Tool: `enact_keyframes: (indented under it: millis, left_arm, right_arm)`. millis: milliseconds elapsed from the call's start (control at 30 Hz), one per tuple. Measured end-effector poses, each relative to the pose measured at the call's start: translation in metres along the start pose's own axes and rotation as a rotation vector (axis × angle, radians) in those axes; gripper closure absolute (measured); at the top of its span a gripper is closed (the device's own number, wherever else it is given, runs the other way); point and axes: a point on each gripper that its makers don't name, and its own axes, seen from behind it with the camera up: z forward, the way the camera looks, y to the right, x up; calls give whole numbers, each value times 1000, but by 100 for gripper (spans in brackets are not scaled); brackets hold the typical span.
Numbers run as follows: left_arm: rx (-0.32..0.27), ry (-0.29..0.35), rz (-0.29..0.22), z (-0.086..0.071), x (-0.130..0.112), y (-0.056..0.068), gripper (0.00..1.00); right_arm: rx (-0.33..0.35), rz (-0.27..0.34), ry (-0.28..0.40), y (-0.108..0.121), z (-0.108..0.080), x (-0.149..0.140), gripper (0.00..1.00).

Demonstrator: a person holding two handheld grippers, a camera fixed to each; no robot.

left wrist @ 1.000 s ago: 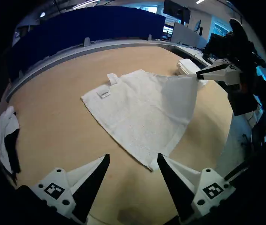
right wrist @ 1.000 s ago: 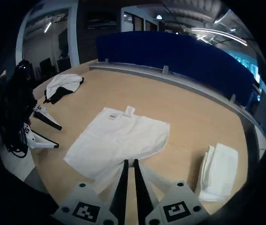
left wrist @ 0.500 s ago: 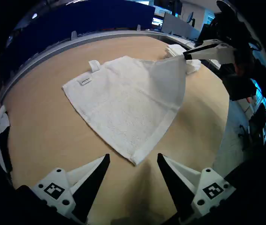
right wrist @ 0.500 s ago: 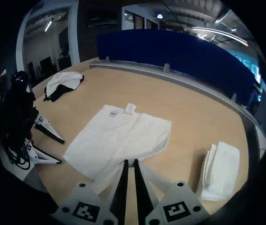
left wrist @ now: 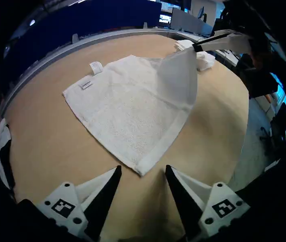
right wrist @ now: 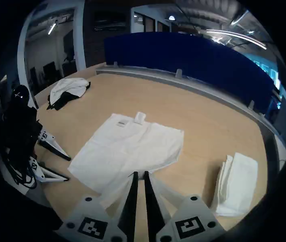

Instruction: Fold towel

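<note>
A white towel [left wrist: 132,109] lies spread on the wooden table [left wrist: 50,137], with a loop and a label at its far edge. One corner is lifted off the table by my right gripper [left wrist: 194,47], which is shut on it; in the right gripper view the cloth runs up between the closed fingers of that gripper [right wrist: 140,177]. My left gripper [left wrist: 141,172] is open, low over the table, with the towel's near corner lying just ahead between its fingertips. In the right gripper view the towel [right wrist: 128,151] sits mid-table and the left gripper [right wrist: 64,167] stands at its left corner.
A stack of folded white towels [right wrist: 237,183] lies at the table's right, also seen as the folded stack [left wrist: 201,58] behind the right gripper. A white and black garment [right wrist: 68,90] is heaped at the far left. A blue partition [right wrist: 191,56] lines the table's far edge.
The left gripper has come closer to the towel's near corner. The right gripper holds the lifted corner higher, with more cloth raised.
</note>
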Motion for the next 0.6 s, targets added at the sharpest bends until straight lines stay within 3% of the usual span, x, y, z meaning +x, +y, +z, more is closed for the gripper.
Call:
enact_keyframes:
  millis: [67,200,467,600]
  left_arm:
    - [12,0,1,0,0,-3,30]
    - [45,-5,11,2,-1,-10,51]
    - [64,-8,21,2,-1,-13,83]
    - [64,-8,9,0,-1,-15,87]
  right_arm:
    - [0,0,1,0,0,0,89]
    - [-1,-1,2,0,-1,1,89]
    - [2,0,5,-2,-1,1,89]
    - [5,2,7,-3,-1,2,89]
